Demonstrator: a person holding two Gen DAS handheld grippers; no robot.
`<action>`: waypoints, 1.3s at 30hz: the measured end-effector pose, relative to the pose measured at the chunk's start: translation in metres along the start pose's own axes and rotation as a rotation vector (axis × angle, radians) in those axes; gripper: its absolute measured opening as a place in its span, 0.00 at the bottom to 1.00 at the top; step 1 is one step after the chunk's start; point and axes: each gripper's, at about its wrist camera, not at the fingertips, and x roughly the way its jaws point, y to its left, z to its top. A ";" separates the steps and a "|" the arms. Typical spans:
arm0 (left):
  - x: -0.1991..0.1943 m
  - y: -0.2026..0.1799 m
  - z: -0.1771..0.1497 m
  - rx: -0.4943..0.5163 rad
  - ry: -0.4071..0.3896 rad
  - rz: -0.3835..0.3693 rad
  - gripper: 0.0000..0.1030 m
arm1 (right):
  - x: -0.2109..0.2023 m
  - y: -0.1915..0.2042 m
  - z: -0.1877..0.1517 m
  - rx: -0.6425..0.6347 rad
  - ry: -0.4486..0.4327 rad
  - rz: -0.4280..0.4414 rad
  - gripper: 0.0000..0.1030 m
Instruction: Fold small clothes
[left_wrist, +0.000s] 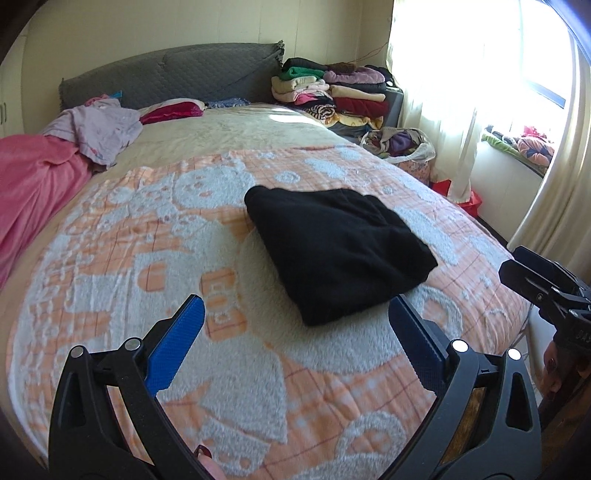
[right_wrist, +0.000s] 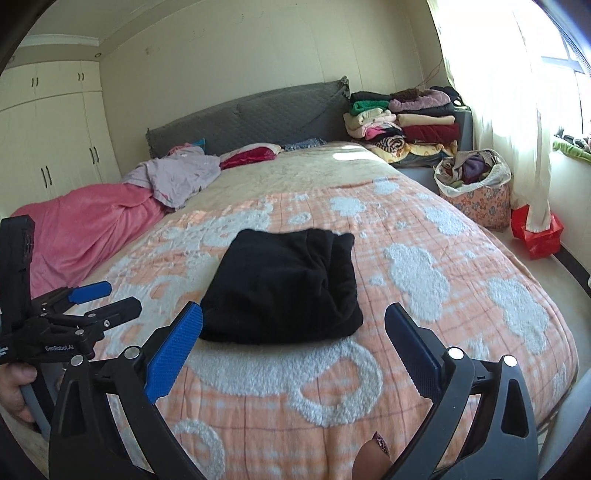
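Blue-padded fingers frame the nearest part of the scene: the left gripper (left_wrist: 295, 314) hangs over the foot of the bed with its jaws spread wide and nothing between them, and the right gripper (right_wrist: 293, 325) beside it is spread just as wide and equally empty. Each tool shows up at the edge of the other's camera, and a hand (right_wrist: 14, 387) wraps the grey handle of the left one. Just beyond both sets of fingertips lies the black garment (right_wrist: 284, 284), folded into a compact, thick bundle and resting flat on the orange and white blanket (right_wrist: 424, 280), apart from either tool. Farther up the bed, the blanket gives way to a pale cream cover (right_wrist: 295, 173). On the left side a pink blanket (right_wrist: 92, 229) is bunched along the mattress edge with a rumpled lilac garment (right_wrist: 177, 177) on top of it, and a red pillow (right_wrist: 251, 155) sits near the grey quilted headboard (right_wrist: 251, 114). To the right of the headboard stands a tall stack of folded clothes (right_wrist: 402, 122), with a floral bag (right_wrist: 476, 192) stuffed with fabric on the floor below it, near the white curtain (right_wrist: 509, 129).
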 end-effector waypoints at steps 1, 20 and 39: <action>0.000 0.002 -0.006 -0.003 0.006 -0.001 0.91 | 0.001 0.002 -0.005 -0.001 0.010 -0.004 0.95; 0.011 0.033 -0.049 -0.077 0.071 0.007 0.91 | 0.020 0.014 -0.061 0.051 0.107 -0.084 0.96; 0.010 0.038 -0.051 -0.073 0.080 0.036 0.91 | 0.021 0.021 -0.062 0.045 0.114 -0.083 0.96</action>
